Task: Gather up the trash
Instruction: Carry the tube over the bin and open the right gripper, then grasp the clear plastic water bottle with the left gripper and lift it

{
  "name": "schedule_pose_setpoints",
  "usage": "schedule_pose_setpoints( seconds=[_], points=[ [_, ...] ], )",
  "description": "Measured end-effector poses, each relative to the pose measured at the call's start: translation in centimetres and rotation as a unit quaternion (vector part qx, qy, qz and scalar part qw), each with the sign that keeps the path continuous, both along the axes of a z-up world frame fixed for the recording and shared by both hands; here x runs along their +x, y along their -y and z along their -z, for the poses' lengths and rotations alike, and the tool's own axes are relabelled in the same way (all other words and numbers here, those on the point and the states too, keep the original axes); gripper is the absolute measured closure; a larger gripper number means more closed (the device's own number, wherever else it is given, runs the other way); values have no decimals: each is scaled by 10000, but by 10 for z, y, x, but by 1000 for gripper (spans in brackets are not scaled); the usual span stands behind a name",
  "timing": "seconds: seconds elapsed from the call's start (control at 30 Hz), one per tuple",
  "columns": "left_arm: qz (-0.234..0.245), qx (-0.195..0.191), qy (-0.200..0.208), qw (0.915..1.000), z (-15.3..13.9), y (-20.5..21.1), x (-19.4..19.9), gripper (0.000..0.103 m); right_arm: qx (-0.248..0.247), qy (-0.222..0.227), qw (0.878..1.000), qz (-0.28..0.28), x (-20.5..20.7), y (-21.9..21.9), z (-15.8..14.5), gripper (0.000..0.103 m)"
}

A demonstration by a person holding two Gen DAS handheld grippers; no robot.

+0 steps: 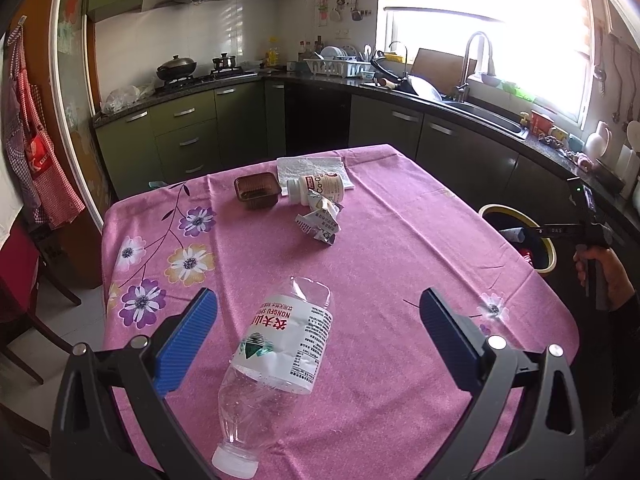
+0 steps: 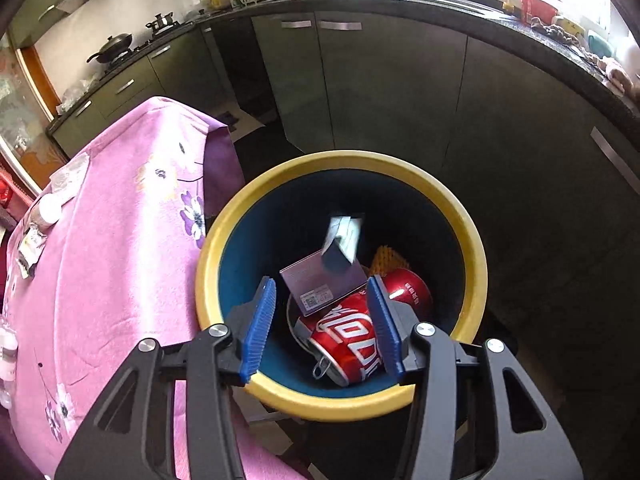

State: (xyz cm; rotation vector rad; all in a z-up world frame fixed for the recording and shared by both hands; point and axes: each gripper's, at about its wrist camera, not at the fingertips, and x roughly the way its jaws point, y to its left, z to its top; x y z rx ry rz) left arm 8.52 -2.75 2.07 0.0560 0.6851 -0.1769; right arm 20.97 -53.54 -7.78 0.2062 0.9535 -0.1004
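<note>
- Crumpled clear plastic water bottle (image 1: 276,376) is lying on its side on the pink floral tablecloth (image 1: 400,240), between the spread blue ribbed pads of the left gripper (image 1: 320,344), untouched.
- At 12 o'clock beyond it, a crushed paper carton (image 1: 320,222), white pill bottle (image 1: 316,188), brown plastic tray (image 1: 257,191) and folded paper towel (image 1: 308,166) are sitting close together.
- Right gripper (image 2: 322,320) is hovering, jaws apart and empty, over the round yellow-rimmed bin (image 2: 476,240), which is holding a red can (image 2: 348,340), a grey box (image 2: 320,284) and a small blurred carton (image 2: 342,244).
</note>
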Motion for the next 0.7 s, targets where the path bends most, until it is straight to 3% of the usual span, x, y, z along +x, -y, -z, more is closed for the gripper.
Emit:
schedule_pose_setpoints(
  seconds=[0.27, 0.57, 0.7],
  points=[
    [26, 10, -287, 9996, 14, -14, 4, 7, 128, 383, 9981, -456, -51, -43, -16, 49],
    [296, -206, -932, 9950, 44, -20, 34, 7, 199, 609, 9934, -948, -55, -85, -32, 49],
    [375, -20, -1210, 9919, 59, -11, 47, 7, 221, 590, 9918, -1109, -53, -96, -32, 49]
  ],
)
